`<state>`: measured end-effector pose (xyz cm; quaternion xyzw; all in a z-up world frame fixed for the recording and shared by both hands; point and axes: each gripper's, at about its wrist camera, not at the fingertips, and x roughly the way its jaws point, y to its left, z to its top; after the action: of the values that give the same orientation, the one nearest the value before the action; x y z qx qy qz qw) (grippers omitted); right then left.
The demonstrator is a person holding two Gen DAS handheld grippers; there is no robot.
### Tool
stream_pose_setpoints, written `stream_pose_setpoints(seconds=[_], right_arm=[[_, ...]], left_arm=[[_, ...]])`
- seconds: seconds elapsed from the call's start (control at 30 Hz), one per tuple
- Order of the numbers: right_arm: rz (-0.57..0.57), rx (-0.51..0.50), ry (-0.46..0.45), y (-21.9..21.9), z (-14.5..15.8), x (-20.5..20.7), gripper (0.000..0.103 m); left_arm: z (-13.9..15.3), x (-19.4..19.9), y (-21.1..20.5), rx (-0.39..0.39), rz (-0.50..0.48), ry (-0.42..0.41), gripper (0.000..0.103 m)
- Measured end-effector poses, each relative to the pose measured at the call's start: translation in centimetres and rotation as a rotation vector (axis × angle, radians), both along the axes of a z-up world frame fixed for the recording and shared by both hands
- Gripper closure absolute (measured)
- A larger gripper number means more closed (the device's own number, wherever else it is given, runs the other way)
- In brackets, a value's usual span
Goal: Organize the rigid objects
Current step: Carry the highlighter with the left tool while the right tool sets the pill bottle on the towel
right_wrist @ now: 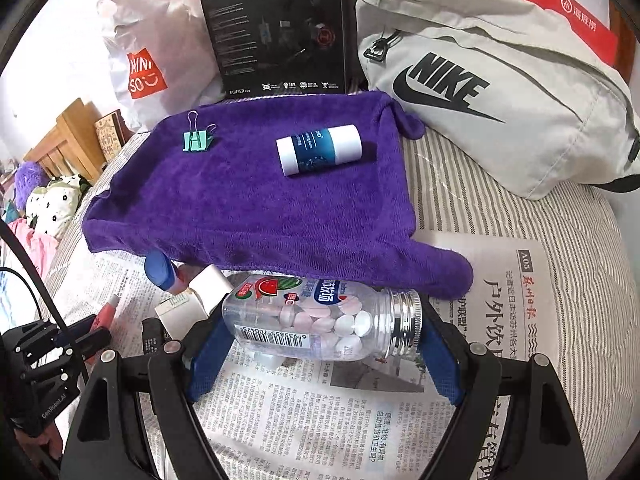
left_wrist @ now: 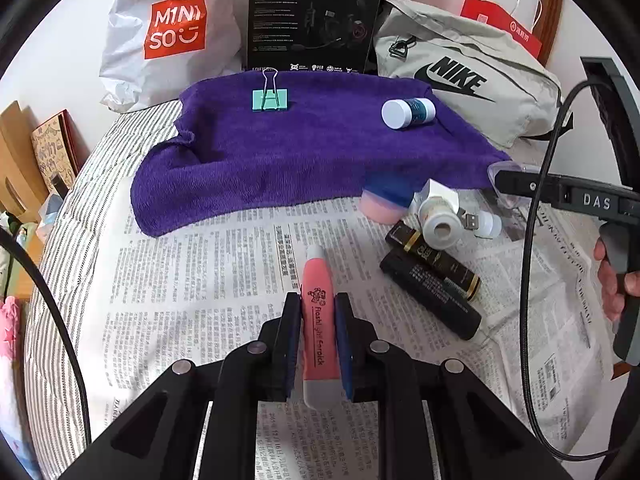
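Landmark: purple towel (right_wrist: 256, 200), spread on a striped bed (right_wrist: 500, 208) over newspaper (right_wrist: 328, 420).

Hidden or unclear: a cluster of small items sits at the towel's near edge. In the left wrist view a pink-based container (left_wrist: 382, 206) is half tucked under the towel's hem; its upper part is covered. A small white bottle (left_wrist: 440, 222) and a USB plug (left_wrist: 472, 221) lie just beside it, overlapping, outlines hard to separate. Two dark tubes (left_wrist: 432, 284) lie on the newspaper, nearer than the towel, touching along their length. Label text on most items is too small to read.

Left tool (left_wrist: 318, 340): clamped fully onto a pink flashlight pen (left_wrist: 316, 312), pads pressing both sides; the pen's tip points toward the towel, above the newspaper.

Right tool (right_wrist: 320, 356): jaws wide, gripping a clear bottle of tablets (right_wrist: 320, 320) end to end, base against one pad and silver threaded neck against the other. Bottle lies sideways just in front of the towel's near edge. No cap visible on it.

On the towel: a green binder clip (right_wrist: 196, 138) toward the far left corner, and a white-and-blue cylinder (right_wrist: 320, 152) on its side, well apart from the clip.

Behind the towel: white shopping bag (left_wrist: 160, 32), black headset box (left_wrist: 316, 16), grey waist bag (right_wrist: 500, 96). A hand (left_wrist: 612, 280) and a cable (left_wrist: 532, 240) are partly cut off at the left wrist view's right edge.
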<state>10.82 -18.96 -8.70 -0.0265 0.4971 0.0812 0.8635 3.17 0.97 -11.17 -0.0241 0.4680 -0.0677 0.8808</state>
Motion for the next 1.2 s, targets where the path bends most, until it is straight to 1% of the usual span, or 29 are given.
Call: stream_pose_setpoints(seconds=[0.07, 0.17, 0.3, 0.4, 0.57, 0.7, 0.77, 0.9, 1.03, 1.2], right_arm=[[0.002, 0.002, 0.001, 0.0, 0.1, 0.2, 0.019], [-0.001, 0.014, 0.006, -0.2, 0.3, 0.6, 0.019], [0.004, 0.021, -0.002, 0.0, 1.1, 1.2, 0.019], [0.022, 0.024, -0.011, 0.4, 1.9, 2.1, 0.019], [0.041, 0.022, -0.013, 1.2, 2.3, 4.6, 0.019], [0.046, -0.01, -0.002, 1.7, 1.6, 6.9, 0.019], [0.052, -0.022, 0.011, 1.9, 0.9, 7.9, 0.019], [0.055, -0.048, 0.035, 2.0, -0.4, 9.6, 0.019], [0.071, -0.064, 0.062, 2.3, -1.8, 10.4, 0.019], [0.092, -0.094, 0.078, 3.0, -3.0, 10.9, 0.019]], left_arm=[[0.4, 0.2, 0.3, -0.021, -0.003, -0.003, 0.086], [1.2, 0.6, 0.7, -0.01, -0.002, -0.015, 0.086], [2.5, 1.2, 1.6, -0.033, 0.001, -0.03, 0.086], [3.4, 2.0, 2.1, -0.019, 0.011, -0.053, 0.086], [4.9, 3.7, 3.1, -0.016, 0.018, -0.084, 0.086], [5.5, 5.3, 3.9, -0.02, 0.024, -0.093, 0.086], [5.6, 6.3, 4.2, -0.035, 0.024, -0.09, 0.086], [5.5, 8.1, 4.4, -0.032, 0.022, -0.091, 0.086], [4.5, 10.5, 4.2, -0.048, 0.014, -0.067, 0.086], [3.1, 13.5, 4.0, -0.045, 0.014, -0.042, 0.086]])
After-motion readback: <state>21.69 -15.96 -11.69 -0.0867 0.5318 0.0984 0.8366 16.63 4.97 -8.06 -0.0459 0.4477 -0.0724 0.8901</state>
